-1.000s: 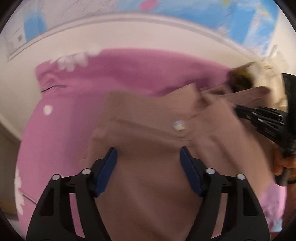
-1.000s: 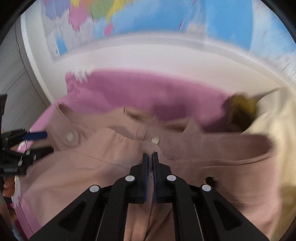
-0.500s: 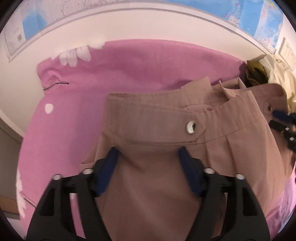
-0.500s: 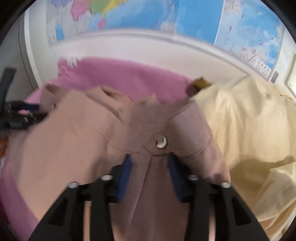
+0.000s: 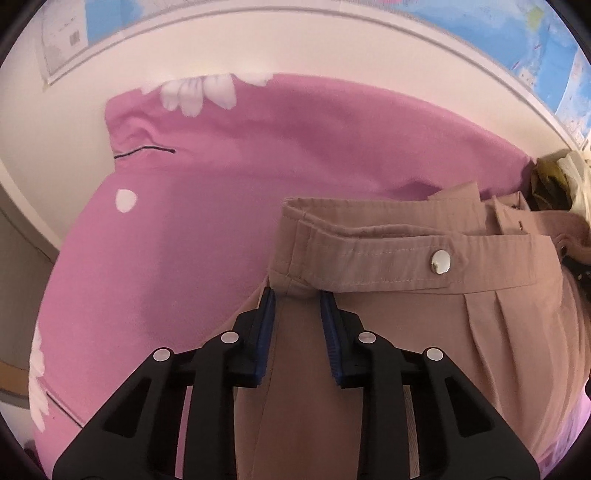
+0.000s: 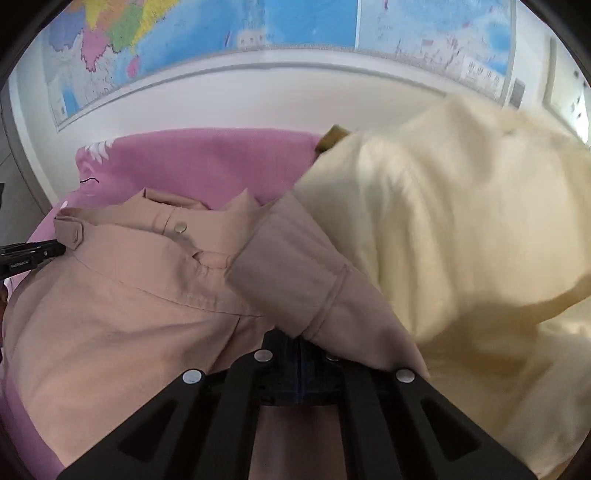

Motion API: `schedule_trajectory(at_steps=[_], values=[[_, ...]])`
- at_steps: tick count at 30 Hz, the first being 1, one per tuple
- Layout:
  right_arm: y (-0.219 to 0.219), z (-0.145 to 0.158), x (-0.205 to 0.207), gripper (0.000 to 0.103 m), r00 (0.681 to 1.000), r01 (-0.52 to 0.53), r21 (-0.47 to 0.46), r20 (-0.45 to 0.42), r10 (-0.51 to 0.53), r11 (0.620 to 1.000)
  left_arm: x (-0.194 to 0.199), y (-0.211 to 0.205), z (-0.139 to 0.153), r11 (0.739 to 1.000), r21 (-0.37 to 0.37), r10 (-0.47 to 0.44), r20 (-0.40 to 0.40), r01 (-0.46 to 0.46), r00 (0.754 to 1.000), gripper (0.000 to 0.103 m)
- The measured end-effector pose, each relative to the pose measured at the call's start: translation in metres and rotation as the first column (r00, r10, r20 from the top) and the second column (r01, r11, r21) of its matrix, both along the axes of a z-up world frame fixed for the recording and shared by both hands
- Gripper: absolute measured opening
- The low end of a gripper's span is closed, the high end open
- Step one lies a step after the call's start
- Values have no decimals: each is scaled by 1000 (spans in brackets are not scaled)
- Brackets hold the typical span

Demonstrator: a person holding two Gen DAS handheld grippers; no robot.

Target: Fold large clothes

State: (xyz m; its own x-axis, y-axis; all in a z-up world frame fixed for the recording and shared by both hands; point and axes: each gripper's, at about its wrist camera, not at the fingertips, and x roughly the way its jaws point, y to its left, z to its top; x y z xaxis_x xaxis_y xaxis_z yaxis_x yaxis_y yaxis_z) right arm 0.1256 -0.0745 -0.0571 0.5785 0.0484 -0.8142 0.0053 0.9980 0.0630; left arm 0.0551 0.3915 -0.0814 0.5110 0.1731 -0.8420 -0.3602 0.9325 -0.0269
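Note:
Tan trousers point(image 5: 424, 332) with a metal snap button point(image 5: 440, 261) on the waistband lie on a pink sheet point(image 5: 184, 240). My left gripper point(image 5: 297, 301) has its blue pads narrowed onto a bunch of cloth at the waistband's left corner. In the right wrist view the same trousers point(image 6: 122, 321) spread to the left, and my right gripper point(image 6: 300, 341) is shut on the waistband's right end, which drapes over its fingers. The left gripper's tip point(image 6: 33, 253) shows at the far left edge.
A cream garment point(image 6: 461, 240) is heaped right of the trousers, with a dark olive piece point(image 5: 546, 184) behind it. A white wall with maps point(image 6: 240, 33) runs along the back. The pink sheet's edge drops off at the left.
Both grippers were open half a second ago and have closed on the waistband, left at its left corner, right at its right end. The waistband is now pulled straighter between them.

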Motion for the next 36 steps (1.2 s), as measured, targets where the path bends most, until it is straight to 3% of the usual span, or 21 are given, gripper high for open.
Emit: schedule_trajectory(at_steps=[3, 5, 6, 7, 10, 14, 17, 22, 27, 33, 36], values=[[-10, 11, -12, 6, 1000, -1, 93, 4, 1, 996, -23, -1, 15, 1000, -21, 7, 65, -6, 998, 43], [-17, 26, -30, 21, 999, -14, 171, 36, 8, 985, -46, -2, 27, 1000, -9, 9, 110, -8, 994, 49], [-19, 32, -39, 37, 998, -22, 190, 56, 12, 981, -60, -3, 33, 1000, -13, 11, 135, -9, 991, 50], [-22, 43, -56, 46, 996, -34, 214, 90, 14, 976, -73, -3, 38, 1000, -24, 15, 153, -11, 988, 53], [-28, 61, -98, 59, 989, -73, 271, 142, 35, 960, -112, -4, 42, 997, -73, 20, 180, -7, 984, 57], [-30, 59, -142, 62, 989, -113, 375, 133, 67, 920, -147, -15, 34, 986, -161, -10, 186, 40, 983, 61], [-29, 46, -161, 64, 995, -85, 422, 88, 53, 903, -170, -25, 19, 952, -298, -4, 204, 66, 979, 61], [-25, 0, -190, 64, 999, 2, 620, -29, 20, 785, -184, -50, 3, 916, -385, -34, 198, 110, 980, 61], [-21, -28, -189, 65, 996, 83, 710, -88, -29, 699, -174, -65, -15, 855, -498, -54, 189, 143, 980, 61], [-16, -31, -169, 67, 993, 120, 715, -83, -87, 688, -152, -78, -23, 827, -539, -56, 200, 158, 978, 65], [-17, -30, -162, 72, 989, 141, 717, -72, -129, 683, -143, -70, -28, 790, -598, -11, 211, 138, 977, 70]])
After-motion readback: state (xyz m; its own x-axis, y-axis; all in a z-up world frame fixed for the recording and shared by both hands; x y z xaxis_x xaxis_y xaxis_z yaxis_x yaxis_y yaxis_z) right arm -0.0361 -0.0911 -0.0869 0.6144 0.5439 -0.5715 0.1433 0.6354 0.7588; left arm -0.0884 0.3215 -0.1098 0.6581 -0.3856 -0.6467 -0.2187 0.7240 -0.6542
